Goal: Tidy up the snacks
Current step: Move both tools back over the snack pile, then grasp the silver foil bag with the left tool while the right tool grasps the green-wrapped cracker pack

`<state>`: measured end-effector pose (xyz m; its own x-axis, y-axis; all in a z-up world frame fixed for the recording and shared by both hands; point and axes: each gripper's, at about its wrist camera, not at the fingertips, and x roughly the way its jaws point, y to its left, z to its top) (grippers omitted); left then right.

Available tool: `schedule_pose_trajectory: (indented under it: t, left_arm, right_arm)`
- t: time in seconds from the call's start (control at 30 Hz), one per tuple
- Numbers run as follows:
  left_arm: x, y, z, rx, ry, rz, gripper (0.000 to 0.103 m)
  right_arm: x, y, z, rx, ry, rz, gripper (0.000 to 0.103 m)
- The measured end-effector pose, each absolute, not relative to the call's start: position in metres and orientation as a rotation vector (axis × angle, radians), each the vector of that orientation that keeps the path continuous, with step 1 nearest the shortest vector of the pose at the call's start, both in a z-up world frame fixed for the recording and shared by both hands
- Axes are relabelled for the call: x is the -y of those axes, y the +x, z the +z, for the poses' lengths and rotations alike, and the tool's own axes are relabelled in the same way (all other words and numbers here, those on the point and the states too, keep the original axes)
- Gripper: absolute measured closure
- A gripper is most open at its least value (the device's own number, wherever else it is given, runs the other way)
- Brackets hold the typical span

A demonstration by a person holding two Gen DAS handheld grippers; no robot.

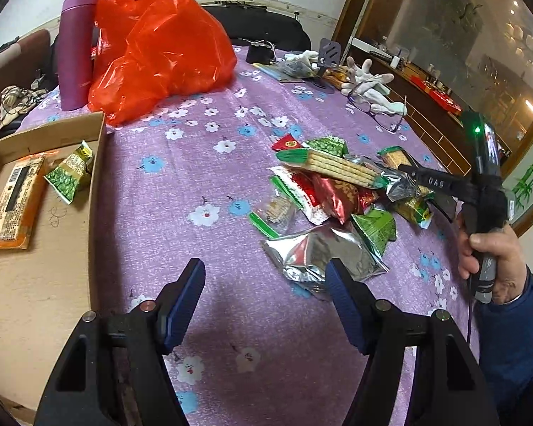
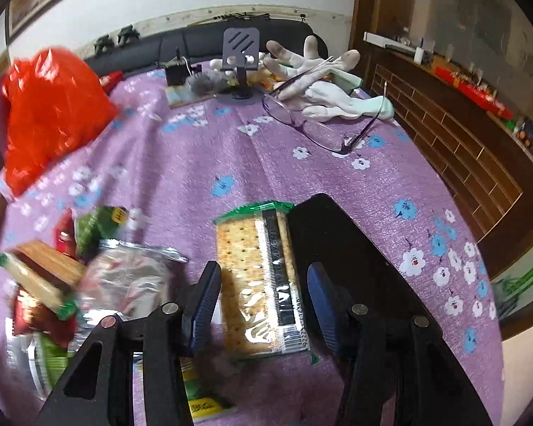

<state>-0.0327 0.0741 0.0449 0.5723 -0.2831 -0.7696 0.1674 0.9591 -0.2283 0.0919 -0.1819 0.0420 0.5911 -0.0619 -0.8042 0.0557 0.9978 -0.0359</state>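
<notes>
The right gripper is descending over a cracker pack lying flat on the purple flowered tablecloth at lower centre of the right wrist view. Its jaws are standing spread on either side of the pack, and the blue pads are not yet pressing on it. The left gripper is hanging spread and empty over bare cloth at the bottom of the left wrist view, just beside a silver foil packet.

Handling, as a judgement: the cracker pack is looking light, flat and stiff, but its contents are brittle and the clear film is slick. Take hold across the two long edges near mid-length, with gentle pressure only.

The remaining snacks are lying in a loose snack pile at centre right of the left wrist view. At left, a cardboard box is already holding an orange pack and a green packet.

Visibility limits:
- The left third of the right wrist view is smearing with motion; wrappers there are unreadable.
- The near end of the cracker pack is disappearing behind the jaws.
- The box is being cut off by the frame edge.
- The contents of the red plastic bag at upper left are not discernible.
</notes>
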Motion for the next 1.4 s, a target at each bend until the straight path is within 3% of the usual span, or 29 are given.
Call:
schedule_pose_trajectory:
  t: [0.3,0.47,0.77,0.9,1.03,1.07,1.2,1.4]
  left_arm:
    - [-0.066,-0.03,0.042,-0.951,-0.128,-0.269,0.033]
    - [-0.039,-0.028,0.037,-0.968,-0.023,-0.348,0.018]
    - [0.008,-0.004,0.012,-1.043,0.18,-0.346,0.016]
    - [0.017,0.007,0.007,-1.031,0.221,-0.335,0.006]
    - [0.015,0.013,0.005,-1.008,0.178,-0.317,0.005]
    - [0.015,0.012,0.005,-0.997,0.176,-0.311,0.006]
    - [0.015,0.005,0.009,-0.965,0.166,-0.308,0.029]
    - [0.015,-0.002,0.012,-0.969,0.152,-0.313,0.042]
  right_arm:
    - [0.174,0.085,0.035,-0.905,-0.038,-0.034,0.053]
    - [0.172,0.083,0.033,-0.901,0.026,0.071,0.054]
    - [0.186,0.077,0.038,-0.863,0.154,0.135,0.054]
    - [0.193,0.076,0.041,-0.847,0.208,0.151,0.054]
    - [0.193,0.074,0.045,-0.826,0.227,0.17,0.054]
    - [0.193,0.073,0.046,-0.821,0.228,0.176,0.054]
    - [0.193,0.071,0.05,-0.798,0.244,0.2,0.054]
    - [0.193,0.069,0.052,-0.781,0.261,0.218,0.054]
